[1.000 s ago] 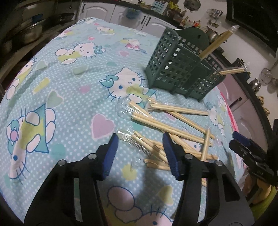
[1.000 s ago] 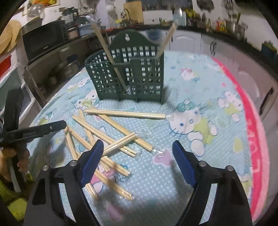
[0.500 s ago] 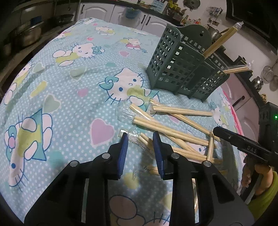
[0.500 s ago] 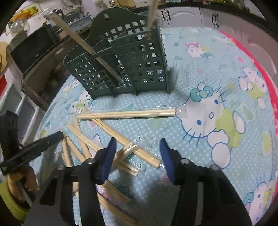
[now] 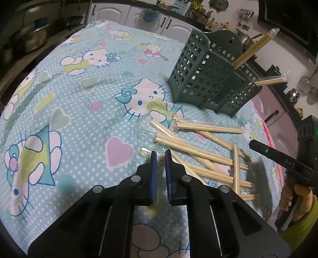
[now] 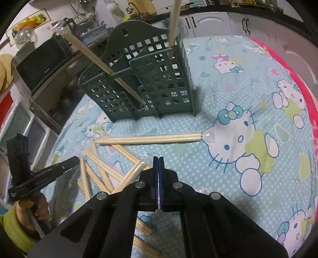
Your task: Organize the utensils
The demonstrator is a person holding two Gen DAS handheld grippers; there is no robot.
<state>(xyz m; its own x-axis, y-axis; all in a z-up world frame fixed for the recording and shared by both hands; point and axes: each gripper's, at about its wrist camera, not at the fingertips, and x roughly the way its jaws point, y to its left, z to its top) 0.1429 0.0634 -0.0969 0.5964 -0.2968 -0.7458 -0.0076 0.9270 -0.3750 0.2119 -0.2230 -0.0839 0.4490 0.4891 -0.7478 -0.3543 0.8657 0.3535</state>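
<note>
Several plastic-wrapped chopstick pairs (image 5: pixel 200 152) lie in a loose pile on the Hello Kitty cloth, also in the right wrist view (image 6: pixel 147 139). A dark green slotted utensil holder (image 5: pixel 208 79) stands behind them with two pairs sticking out of it; it also shows in the right wrist view (image 6: pixel 147 83). My left gripper (image 5: pixel 159 154) is nearly closed on the wrapper end of one pair at the pile's near edge. My right gripper (image 6: pixel 158 158) is shut on the plastic wrapper of a pair (image 6: pixel 129 176) in the pile.
The table's pink-edged side (image 6: pixel 294 65) runs on the right. Kitchen counters and cabinets (image 5: pixel 119 13) surround the table. A microwave (image 6: pixel 39 63) sits behind the holder. Each gripper shows in the other's view (image 5: pixel 282 160) (image 6: pixel 39 178).
Both grippers moved down and forward to the pile and closed from wide open, the left onto a wrapper end, the right fully onto a wrapper.
</note>
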